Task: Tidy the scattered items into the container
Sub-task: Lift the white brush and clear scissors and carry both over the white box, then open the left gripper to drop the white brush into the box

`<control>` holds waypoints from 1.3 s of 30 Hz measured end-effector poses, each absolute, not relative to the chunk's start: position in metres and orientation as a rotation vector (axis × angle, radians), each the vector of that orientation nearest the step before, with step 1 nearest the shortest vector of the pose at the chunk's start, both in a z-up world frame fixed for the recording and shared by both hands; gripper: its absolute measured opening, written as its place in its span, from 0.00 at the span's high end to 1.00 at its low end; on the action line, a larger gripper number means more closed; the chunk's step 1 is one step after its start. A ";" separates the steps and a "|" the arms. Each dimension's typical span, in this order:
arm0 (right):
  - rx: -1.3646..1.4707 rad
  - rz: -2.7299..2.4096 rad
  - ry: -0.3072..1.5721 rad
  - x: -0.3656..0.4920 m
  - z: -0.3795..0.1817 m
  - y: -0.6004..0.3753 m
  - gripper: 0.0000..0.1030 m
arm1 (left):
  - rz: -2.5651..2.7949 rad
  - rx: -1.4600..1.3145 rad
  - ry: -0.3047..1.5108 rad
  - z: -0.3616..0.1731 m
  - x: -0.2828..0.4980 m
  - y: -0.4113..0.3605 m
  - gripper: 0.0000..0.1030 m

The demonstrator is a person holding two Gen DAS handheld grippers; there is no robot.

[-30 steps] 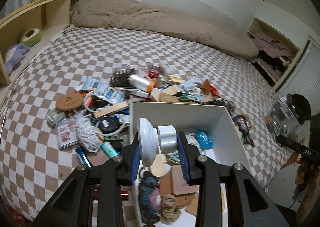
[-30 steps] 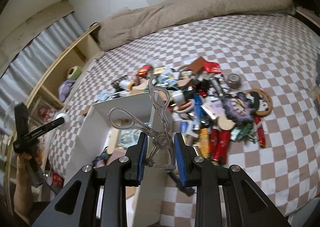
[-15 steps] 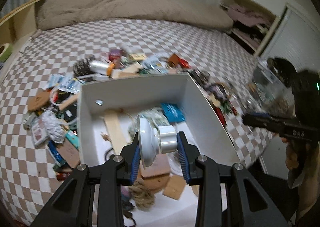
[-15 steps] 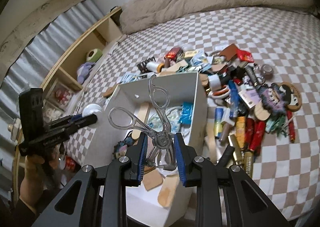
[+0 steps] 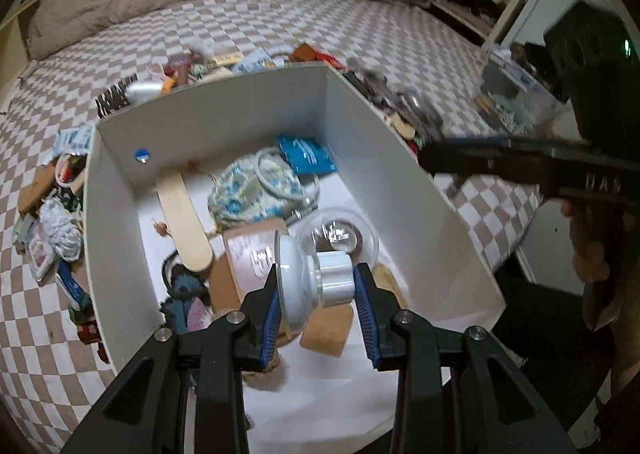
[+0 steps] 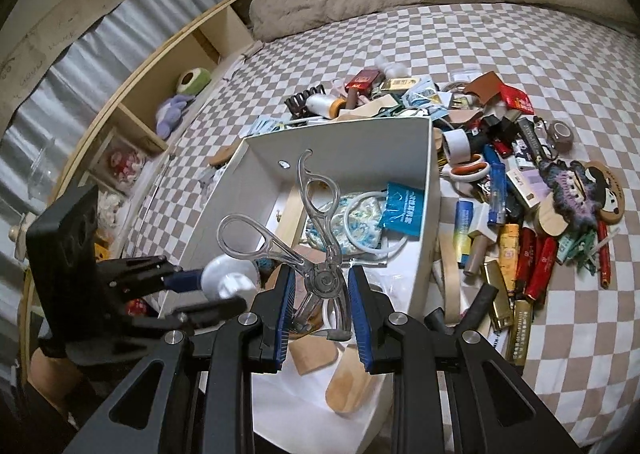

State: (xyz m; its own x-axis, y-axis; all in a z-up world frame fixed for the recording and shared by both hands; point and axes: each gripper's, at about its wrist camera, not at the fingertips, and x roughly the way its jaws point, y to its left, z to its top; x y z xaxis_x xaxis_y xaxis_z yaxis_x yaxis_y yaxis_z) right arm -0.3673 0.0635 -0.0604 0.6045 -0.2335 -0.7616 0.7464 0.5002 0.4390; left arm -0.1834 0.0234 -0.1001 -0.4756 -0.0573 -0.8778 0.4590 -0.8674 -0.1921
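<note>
Clear plastic scissors (image 6: 308, 242) — light, stiff, slick — are pinched at the pivot by the right gripper (image 6: 322, 290) over the box (image 6: 428, 190), while a white knob (image 5: 316, 278), hard and smooth, is clamped endwise in the left gripper (image 5: 318, 294) above it.

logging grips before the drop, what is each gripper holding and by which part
Left gripper: white suction-cup knob, clamped across its flat cup and cylinder end. Right gripper: clear plastic scissor-shaped tongs, pinched at the pivot.
</note>
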 end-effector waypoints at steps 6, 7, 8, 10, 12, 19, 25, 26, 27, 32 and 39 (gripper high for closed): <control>0.850 -0.649 0.708 -0.355 -0.063 0.061 0.73 | -2.372 1.521 0.576 -0.120 -0.183 0.033 0.67; 0.851 -0.650 0.710 -0.353 -0.064 0.061 0.73 | -2.368 1.542 0.570 -0.123 -0.183 0.035 0.67; 0.852 -0.650 0.712 -0.351 -0.064 0.061 0.73 | -2.364 1.555 0.568 -0.126 -0.183 0.036 0.67; 0.851 -0.645 0.718 -0.346 -0.066 0.060 0.73 | -2.354 1.588 0.568 -0.131 -0.182 0.037 0.67; 0.859 -0.657 0.716 -0.342 -0.067 0.059 0.73 | -2.345 1.618 0.567 -0.136 -0.181 0.038 0.67; 0.874 -0.674 0.725 -0.330 -0.073 0.053 0.73 | -2.320 1.675 0.639 -0.147 -0.175 0.034 0.67; 0.880 -0.678 0.742 -0.319 -0.079 0.047 0.73 | -2.331 1.640 0.671 -0.141 -0.168 0.029 0.36; 0.880 -0.678 0.744 -0.317 -0.080 0.046 0.73 | -2.333 1.638 0.676 -0.139 -0.168 0.028 0.36; 0.880 -0.678 0.747 -0.315 -0.080 0.046 0.73 | -2.336 1.634 0.675 -0.138 -0.167 0.028 0.36; 0.880 -0.687 0.764 -0.304 -0.083 0.042 0.73 | -2.354 1.613 0.629 -0.132 -0.161 0.025 0.36; 0.904 -0.680 0.768 -0.279 -0.088 0.034 0.73 | -2.369 1.576 0.555 -0.124 -0.148 0.018 0.36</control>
